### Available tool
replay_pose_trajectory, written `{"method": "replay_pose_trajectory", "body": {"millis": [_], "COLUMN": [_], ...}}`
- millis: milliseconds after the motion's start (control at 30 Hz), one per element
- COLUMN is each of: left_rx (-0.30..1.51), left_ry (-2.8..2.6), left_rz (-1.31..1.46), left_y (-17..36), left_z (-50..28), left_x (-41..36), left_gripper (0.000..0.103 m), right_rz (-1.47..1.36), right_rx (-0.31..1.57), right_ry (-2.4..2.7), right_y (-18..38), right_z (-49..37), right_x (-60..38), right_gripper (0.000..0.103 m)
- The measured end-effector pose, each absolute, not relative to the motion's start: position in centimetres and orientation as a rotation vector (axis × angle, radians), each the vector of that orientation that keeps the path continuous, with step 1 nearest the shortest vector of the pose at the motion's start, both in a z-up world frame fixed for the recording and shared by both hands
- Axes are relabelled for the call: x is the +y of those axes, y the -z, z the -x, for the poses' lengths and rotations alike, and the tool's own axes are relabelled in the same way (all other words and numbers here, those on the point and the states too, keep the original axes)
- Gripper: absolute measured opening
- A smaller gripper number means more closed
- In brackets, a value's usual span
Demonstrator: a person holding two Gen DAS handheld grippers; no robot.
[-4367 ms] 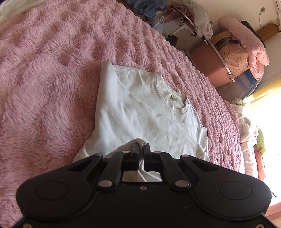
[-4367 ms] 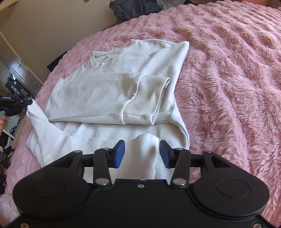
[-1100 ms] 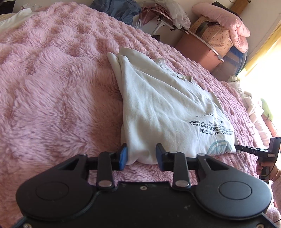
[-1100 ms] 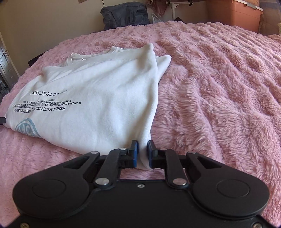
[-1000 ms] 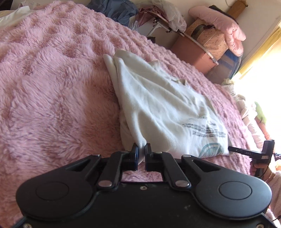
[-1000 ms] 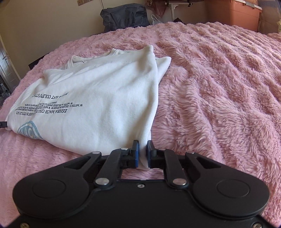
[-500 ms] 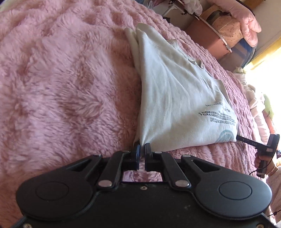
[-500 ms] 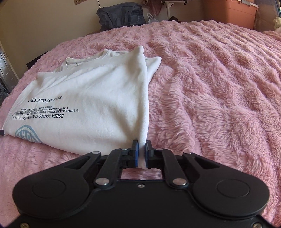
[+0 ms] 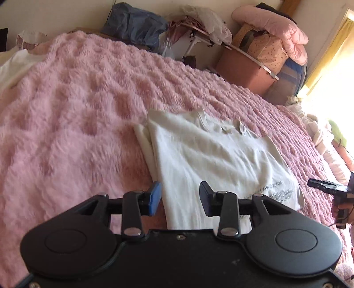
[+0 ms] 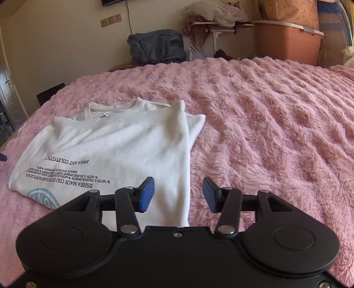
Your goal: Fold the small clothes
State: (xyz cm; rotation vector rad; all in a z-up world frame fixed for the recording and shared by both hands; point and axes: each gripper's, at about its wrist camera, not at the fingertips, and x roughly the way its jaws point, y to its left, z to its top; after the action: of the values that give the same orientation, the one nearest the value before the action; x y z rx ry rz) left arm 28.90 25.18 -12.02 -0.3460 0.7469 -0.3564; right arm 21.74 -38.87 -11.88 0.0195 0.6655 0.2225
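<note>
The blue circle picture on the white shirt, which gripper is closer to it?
Right. The blue circle print lies just left of the open right gripper, which hangs over the shirt. The open left gripper is over the opposite corner.

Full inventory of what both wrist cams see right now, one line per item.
white shirt: 1, white with dark print and a blue logo, folded, lying on the blanket
blanket: 1, pink and fluffy, covering the bed
dark bag: 1, navy, by the far wall
storage bin: 1, salmon pink, far right corner
pink bedding: 1 bundle, pink, piled on top of the bin
small table: 1, white frame, clothes and plastic heaped on it
wall sockets: 1 row, beige, on the wall
left gripper: 1, black with blue pads, open over the shirt's near edge
right gripper: 1, black with blue pads, open
</note>
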Motion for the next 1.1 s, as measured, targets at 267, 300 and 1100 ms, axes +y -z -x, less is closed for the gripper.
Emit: {"method": "replay_pose_trajectory", "body": {"millis": [267, 300, 1100], "left_rx": [0.742, 0.765, 0.65], "left_ry": [0.25, 0.246, 0.104], "left_rz": [0.433, 0.429, 0.414], "left_y": [14.4, 15.0, 17.1], "left_z": [-40.6, -41.4, -40.8], "left_x": [24.4, 24.1, 23.5], "left_gripper": [0.04, 0.04, 0.026], "right_rz": [0.008, -0.023, -0.155], "right_rx": [0.656, 0.65, 0.653], "right_ry": [-0.175, -0.161, -0.091], "right_y": [12.8, 13.0, 16.5], "right_z": [-27.8, -29.0, -33.3], "right_x": [-37.0, -37.5, -38.7], "right_gripper": [0.053, 0.054, 0.064]}}
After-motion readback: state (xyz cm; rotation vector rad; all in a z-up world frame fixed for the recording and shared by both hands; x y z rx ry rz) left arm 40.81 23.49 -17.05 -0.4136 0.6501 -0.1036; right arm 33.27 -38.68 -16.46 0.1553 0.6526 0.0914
